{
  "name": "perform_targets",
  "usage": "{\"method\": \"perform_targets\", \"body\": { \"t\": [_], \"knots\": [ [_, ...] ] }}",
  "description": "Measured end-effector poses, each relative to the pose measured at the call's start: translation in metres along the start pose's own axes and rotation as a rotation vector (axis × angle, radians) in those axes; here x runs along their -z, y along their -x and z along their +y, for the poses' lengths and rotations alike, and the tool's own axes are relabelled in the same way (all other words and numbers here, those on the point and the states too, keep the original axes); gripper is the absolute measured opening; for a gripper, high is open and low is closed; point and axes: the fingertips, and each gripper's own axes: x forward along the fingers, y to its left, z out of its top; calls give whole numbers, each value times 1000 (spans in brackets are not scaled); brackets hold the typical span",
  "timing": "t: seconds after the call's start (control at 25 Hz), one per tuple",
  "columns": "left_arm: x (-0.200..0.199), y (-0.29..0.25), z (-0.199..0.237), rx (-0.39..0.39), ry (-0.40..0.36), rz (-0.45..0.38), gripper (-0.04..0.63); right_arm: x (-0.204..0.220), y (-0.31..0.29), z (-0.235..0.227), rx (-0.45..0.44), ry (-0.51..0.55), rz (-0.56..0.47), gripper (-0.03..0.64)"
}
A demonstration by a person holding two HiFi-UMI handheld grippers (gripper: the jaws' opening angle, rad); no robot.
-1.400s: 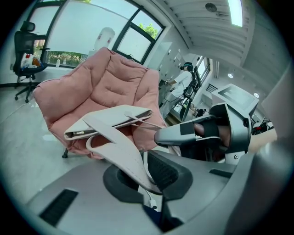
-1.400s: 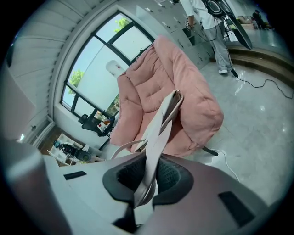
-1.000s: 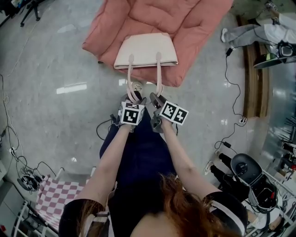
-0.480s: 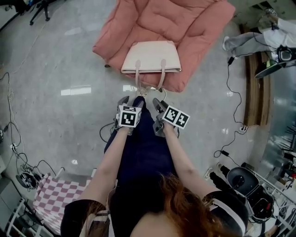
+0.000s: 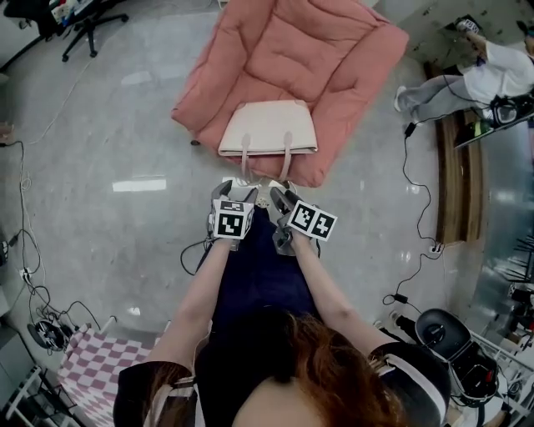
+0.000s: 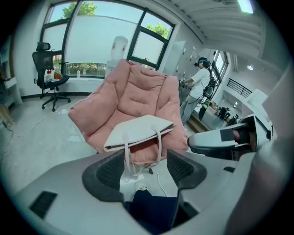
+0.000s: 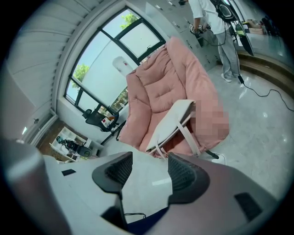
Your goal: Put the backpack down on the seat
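Note:
A cream bag (image 5: pixel 267 127) lies flat on the seat of a pink cushioned chair (image 5: pixel 300 50). Its two straps (image 5: pixel 244 158) hang over the seat's front edge. My left gripper (image 5: pixel 236 190) and right gripper (image 5: pixel 282 197) hover side by side just short of that edge, above the person's dark-clad legs. Both stand open with nothing between the pads. In the left gripper view the bag (image 6: pixel 138 132) shows beyond the open left gripper (image 6: pixel 144 167), with the right gripper (image 6: pixel 220 140) to the side. The right gripper view shows the bag (image 7: pixel 172 121) past the open right gripper (image 7: pixel 146 172).
A black office chair (image 5: pixel 83 21) stands at the far left. Cables (image 5: pixel 413 167) trail over the glossy floor to the right, beside a wooden step (image 5: pixel 450 150). A person (image 5: pixel 476 75) stands at the upper right. A checkered cloth (image 5: pixel 92 367) lies at the lower left.
The straps reached the grippers a second ago; now they hang free off the seat's edge. Both grippers have drawn back a little from the chair.

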Motion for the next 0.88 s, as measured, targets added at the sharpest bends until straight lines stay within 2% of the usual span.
{"method": "perform_targets", "body": {
  "t": [0.16, 0.32, 0.52, 0.68, 0.76, 0.88],
  "knots": [
    [-48, 15, 0, -24, -16, -100, 287, -31, 7, 29, -64, 49, -42, 236],
    [-90, 23, -2, -26, -31, -177, 287, -78, 15, 60, -150, 104, -128, 236],
    [-131, 38, -18, 19, -46, -265, 287, -124, 35, 87, -191, 178, -238, 236],
    [-164, 46, -40, 73, -103, -360, 287, -153, 50, 93, -201, 278, -290, 236],
    [-173, 49, -54, 114, -144, -409, 286, -163, 55, 98, -240, 331, -300, 236],
    [-187, 52, -65, 111, -183, -472, 271, -178, 63, 111, -320, 398, -330, 235]
  ]
}}
